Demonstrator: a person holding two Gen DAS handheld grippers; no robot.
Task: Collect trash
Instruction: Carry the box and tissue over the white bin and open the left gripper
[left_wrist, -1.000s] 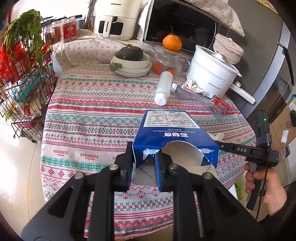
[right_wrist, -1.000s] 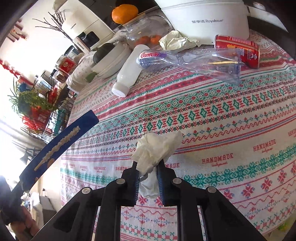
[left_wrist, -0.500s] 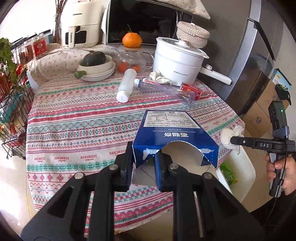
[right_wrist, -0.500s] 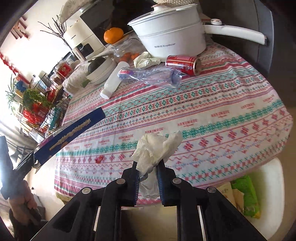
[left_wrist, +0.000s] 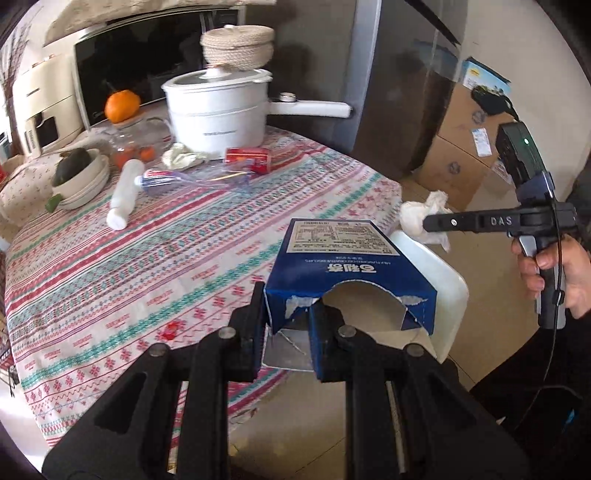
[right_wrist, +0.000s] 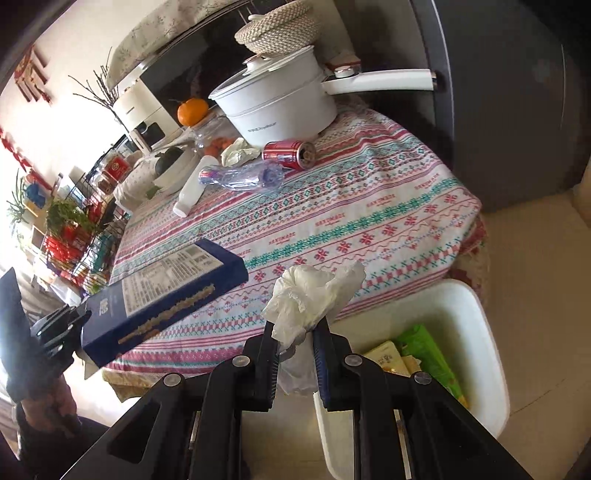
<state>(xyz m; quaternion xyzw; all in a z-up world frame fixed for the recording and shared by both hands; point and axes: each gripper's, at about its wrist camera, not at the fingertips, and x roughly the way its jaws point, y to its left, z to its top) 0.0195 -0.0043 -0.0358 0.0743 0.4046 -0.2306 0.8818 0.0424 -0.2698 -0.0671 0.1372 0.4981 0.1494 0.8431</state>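
Observation:
My left gripper (left_wrist: 286, 314) is shut on the torn open end of a blue carton (left_wrist: 340, 266), held in the air past the table's edge; the carton also shows in the right wrist view (right_wrist: 162, 291). My right gripper (right_wrist: 293, 332) is shut on a crumpled white tissue (right_wrist: 314, 291), also seen in the left wrist view (left_wrist: 421, 218). A white bin (right_wrist: 480, 332) with green and yellow wrappers stands on the floor below and right of the tissue; in the left wrist view its rim (left_wrist: 447, 273) shows behind the carton.
On the patterned tablecloth (left_wrist: 147, 258) lie a red can (left_wrist: 247, 158), a crushed clear bottle (left_wrist: 192, 181), a white bottle (left_wrist: 123, 199) and a tissue wad (left_wrist: 181, 157). A white pot (left_wrist: 218, 110), bowls with a squash (left_wrist: 77, 173), an orange (left_wrist: 122, 105) and cardboard boxes (left_wrist: 458, 147) stand around.
Both grippers have swung right, off the table, with their loads. The tissue now hangs near the white bin and the carton over the bin's near side.

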